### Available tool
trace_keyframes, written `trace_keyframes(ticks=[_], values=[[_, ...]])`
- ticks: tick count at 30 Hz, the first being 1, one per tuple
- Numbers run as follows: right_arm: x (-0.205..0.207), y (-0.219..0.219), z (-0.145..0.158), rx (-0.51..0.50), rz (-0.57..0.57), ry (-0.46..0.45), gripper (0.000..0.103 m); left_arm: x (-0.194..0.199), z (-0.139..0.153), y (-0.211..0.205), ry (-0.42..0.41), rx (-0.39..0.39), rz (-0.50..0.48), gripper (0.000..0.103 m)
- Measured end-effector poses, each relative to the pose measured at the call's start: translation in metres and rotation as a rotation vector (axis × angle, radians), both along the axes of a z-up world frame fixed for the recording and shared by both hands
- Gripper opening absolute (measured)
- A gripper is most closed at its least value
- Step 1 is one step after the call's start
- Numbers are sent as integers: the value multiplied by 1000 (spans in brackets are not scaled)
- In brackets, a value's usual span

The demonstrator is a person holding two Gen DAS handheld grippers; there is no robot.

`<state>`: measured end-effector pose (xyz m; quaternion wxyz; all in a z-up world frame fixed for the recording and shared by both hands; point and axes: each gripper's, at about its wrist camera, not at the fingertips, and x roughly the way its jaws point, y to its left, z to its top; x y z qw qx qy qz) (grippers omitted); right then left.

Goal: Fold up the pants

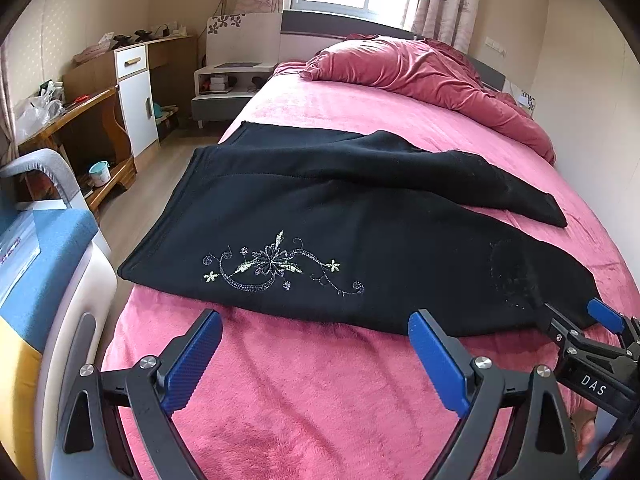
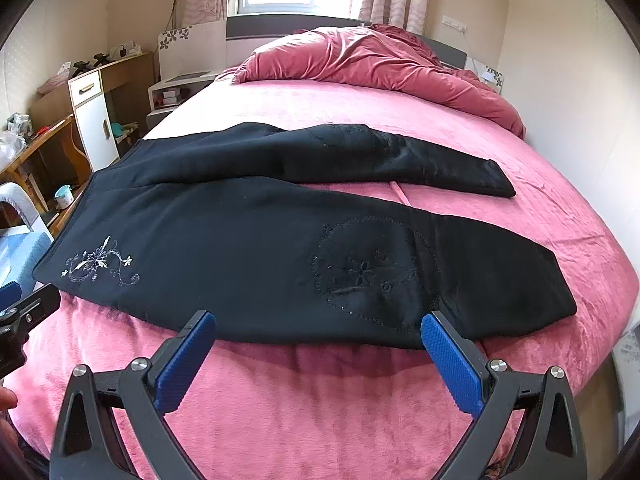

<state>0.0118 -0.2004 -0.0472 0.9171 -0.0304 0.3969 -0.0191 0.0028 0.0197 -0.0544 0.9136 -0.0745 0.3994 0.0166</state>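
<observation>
Grippers both tilt down over the bed (image 1: 280, 420): your left gripper (image 1: 316, 328) and right gripper (image 2: 320, 332) are spread wide, gripping nothing. One pair of black pants (image 2: 248, 256) lies flat just beyond them, two legs extending right.

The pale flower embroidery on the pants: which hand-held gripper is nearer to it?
Left. The left hand-held gripper sits open just below the embroidery, short of the pants' edge. The right hand-held gripper is open farther along, by the dark circular stitching.
</observation>
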Motion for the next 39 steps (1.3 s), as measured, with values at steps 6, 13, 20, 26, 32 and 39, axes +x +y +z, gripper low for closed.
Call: trace_keyframes(ticks=[6, 13, 20, 26, 32, 39], values=[[0, 1, -1, -4, 0, 0, 103, 1, -2, 1, 10, -7, 1, 96], [0, 0, -1, -5, -1, 4, 103, 1, -3, 3, 15, -7, 5, 96], [1, -1, -4, -7, -4, 10, 103, 1, -7, 5, 27, -3, 11, 96], [3, -6, -10, 4, -10, 34, 103, 5, -14, 7, 57, -14, -3, 102], [10, -21, -20, 96, 14, 95, 103, 9, -23, 15, 83, -16, -8, 103], [17, -86, -35, 385, -52, 166, 103, 20, -38, 58, 174, -74, 80, 95]])
